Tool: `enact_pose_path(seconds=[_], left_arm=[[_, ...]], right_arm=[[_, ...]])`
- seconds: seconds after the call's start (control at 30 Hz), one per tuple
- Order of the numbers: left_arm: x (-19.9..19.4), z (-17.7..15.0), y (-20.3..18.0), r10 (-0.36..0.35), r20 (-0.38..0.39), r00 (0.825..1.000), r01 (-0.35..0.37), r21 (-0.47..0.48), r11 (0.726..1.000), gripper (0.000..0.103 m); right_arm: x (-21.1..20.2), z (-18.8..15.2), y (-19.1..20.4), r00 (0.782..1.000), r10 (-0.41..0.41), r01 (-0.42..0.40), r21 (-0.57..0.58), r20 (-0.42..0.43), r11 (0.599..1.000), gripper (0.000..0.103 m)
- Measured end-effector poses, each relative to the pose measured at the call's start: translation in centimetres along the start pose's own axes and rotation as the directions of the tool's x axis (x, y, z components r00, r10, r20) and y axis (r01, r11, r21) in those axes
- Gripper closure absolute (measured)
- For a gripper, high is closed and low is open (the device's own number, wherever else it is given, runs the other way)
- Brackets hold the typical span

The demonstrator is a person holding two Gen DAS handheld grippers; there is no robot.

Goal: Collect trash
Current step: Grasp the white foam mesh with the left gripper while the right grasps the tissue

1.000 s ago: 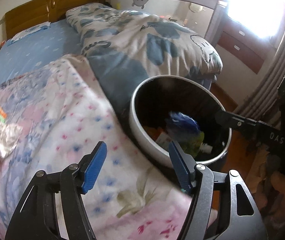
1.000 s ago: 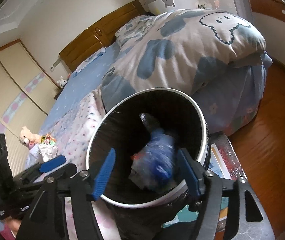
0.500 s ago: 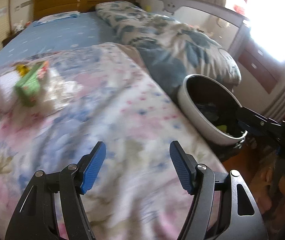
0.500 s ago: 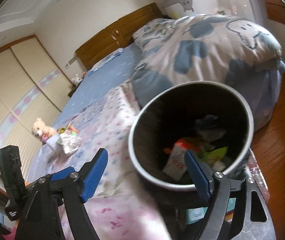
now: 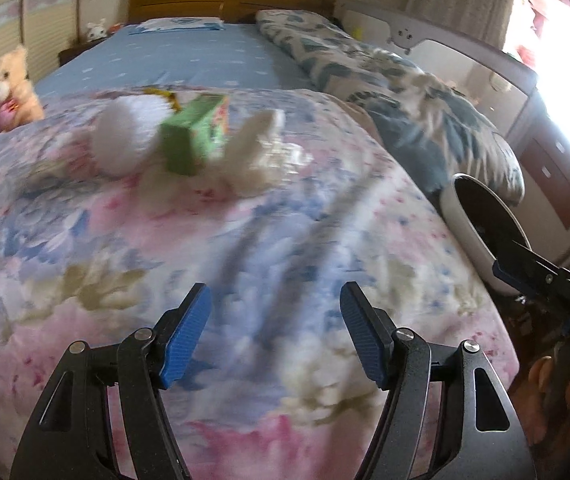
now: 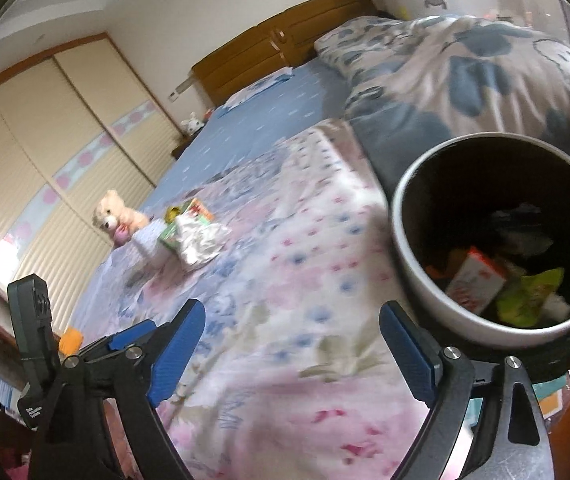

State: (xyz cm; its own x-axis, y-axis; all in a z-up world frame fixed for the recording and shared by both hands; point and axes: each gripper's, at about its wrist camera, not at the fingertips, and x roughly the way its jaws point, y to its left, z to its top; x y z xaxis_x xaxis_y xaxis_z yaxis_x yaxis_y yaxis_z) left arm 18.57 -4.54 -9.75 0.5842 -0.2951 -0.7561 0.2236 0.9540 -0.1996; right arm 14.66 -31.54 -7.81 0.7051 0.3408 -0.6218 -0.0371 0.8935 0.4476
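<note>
Scene: a bed [image 5: 245, 240] under a floral pink-and-blue quilt, with a round trash bin [image 6: 413, 280] standing at its right side edge, near the foot.

Task's thing: a small heap of trash [image 5: 189, 140] on the quilt — a green carton [image 5: 193, 136], a white rounded piece, blurred [image 5: 125, 142], and a crinkled clear wrapper [image 5: 269, 160] — lying toward the left side edge, partway up toward the headboard.

Left tool [image 5: 275, 334]: blue pads spread, nothing between them, hanging over bare quilt near the foot edge.

Right tool [image 6: 293, 350]: jaws opening, nothing between them, just beside the bin's rim.

Key relation: the heap lies ahead of the left tool and a little to its left, well apart from both tools. In the right wrist view it sits far off to the upper left, so the left tool looks the nearer.

Carton's axis: it seems to run away from the left tool toward the headboard — blur makes this uncertain.

Bin contents: a red-and-white box [image 6: 473, 284] and a green wrapper [image 6: 529, 296] already inside.

Bystander: a teddy bear [image 5: 5, 88] at the left side edge, beyond the heap — probably not trash.
</note>
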Motion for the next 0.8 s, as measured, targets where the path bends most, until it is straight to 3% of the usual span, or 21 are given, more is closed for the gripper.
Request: enact_pose_path(seconds=[0.8], left_arm=[[0.3,1.3,8.6,0.1,0.001,0.995,-0.099,-0.112,0.989,0.029]], right_arm=[[6.8,0.0,7.4,0.994,0.083,-0.09,-0.086,-0.077,0.992,0.013]])
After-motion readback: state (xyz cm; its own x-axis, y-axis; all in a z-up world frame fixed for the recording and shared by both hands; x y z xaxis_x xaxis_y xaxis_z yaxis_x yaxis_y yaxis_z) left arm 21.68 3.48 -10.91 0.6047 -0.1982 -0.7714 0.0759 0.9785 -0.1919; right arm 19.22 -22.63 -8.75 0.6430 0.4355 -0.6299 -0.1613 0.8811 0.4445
